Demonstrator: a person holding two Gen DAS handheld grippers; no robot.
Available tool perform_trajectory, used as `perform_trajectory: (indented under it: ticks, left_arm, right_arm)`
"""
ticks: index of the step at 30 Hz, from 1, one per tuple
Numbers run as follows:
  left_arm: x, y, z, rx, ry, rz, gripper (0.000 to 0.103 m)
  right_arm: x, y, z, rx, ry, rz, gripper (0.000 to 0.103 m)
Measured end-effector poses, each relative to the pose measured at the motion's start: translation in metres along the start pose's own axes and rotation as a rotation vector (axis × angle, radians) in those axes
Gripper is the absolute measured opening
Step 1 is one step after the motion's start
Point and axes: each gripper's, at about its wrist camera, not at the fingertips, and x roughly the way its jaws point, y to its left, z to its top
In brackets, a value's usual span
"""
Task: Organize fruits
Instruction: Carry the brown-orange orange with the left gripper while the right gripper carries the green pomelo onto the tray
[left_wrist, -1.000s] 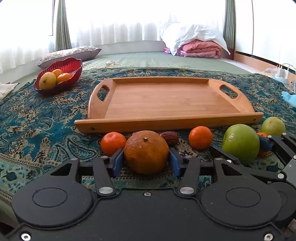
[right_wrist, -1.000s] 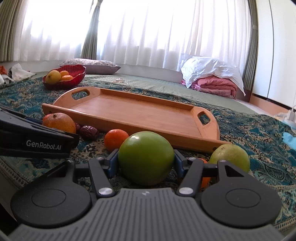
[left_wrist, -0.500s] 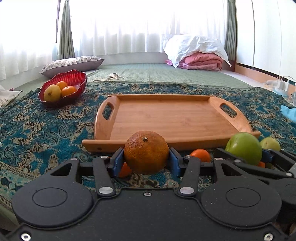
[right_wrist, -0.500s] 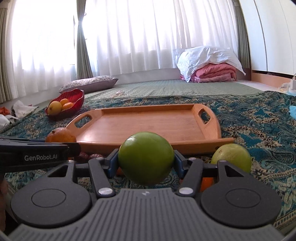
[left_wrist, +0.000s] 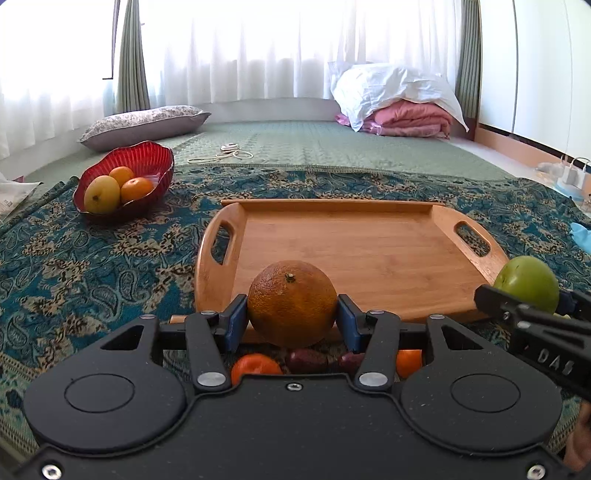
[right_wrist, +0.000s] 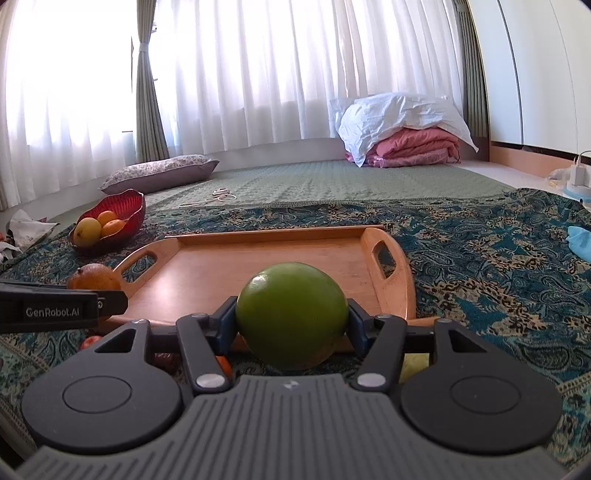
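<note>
My left gripper (left_wrist: 291, 319) is shut on a large orange (left_wrist: 291, 301), held above the near edge of the empty wooden tray (left_wrist: 354, 251). My right gripper (right_wrist: 291, 325) is shut on a green apple (right_wrist: 291, 314), held above the tray's (right_wrist: 258, 266) near right part. The apple also shows in the left wrist view (left_wrist: 526, 282), and the orange in the right wrist view (right_wrist: 94, 277). Below the grippers lie small tangerines (left_wrist: 255, 363), dark dates (left_wrist: 306, 360) and a pale green fruit (right_wrist: 413, 363), partly hidden.
A red bowl (left_wrist: 147, 162) with a yellow fruit and two oranges stands at the far left on the patterned blue cloth (left_wrist: 92, 266). A pillow (left_wrist: 144, 122), a cord (left_wrist: 221, 155) and folded bedding (left_wrist: 402, 103) lie beyond.
Both grippers have risen with their fruit and moved forward over the tray's near edge. The fruits left on the cloth have dropped below the fingers.
</note>
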Motion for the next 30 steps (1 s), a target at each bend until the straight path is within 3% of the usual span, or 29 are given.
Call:
perform_trajectory:
  ticks: [11,15,21,30]
  left_arm:
    - [0.043,0.012,0.044,-0.041,0.010,-0.033,0.049]
    - [0.067,0.015,0.054,-0.051,0.050,-0.038,0.049]
    - [0.094,0.013,0.049,-0.028,0.113,-0.031,0.049]
    - [0.110,0.009,0.036,-0.014,0.146,-0.023,0.049]
  right_arm:
    - [0.042,-0.020,0.039,0.029,0.058,-0.014,0.063]
    - [0.064,-0.029,0.049,0.029,0.099,-0.021,0.063]
    - [0.086,-0.036,0.045,0.029,0.158,-0.043,0.063]
    - [0.100,-0.034,0.037,0.010,0.199,-0.070,0.063]
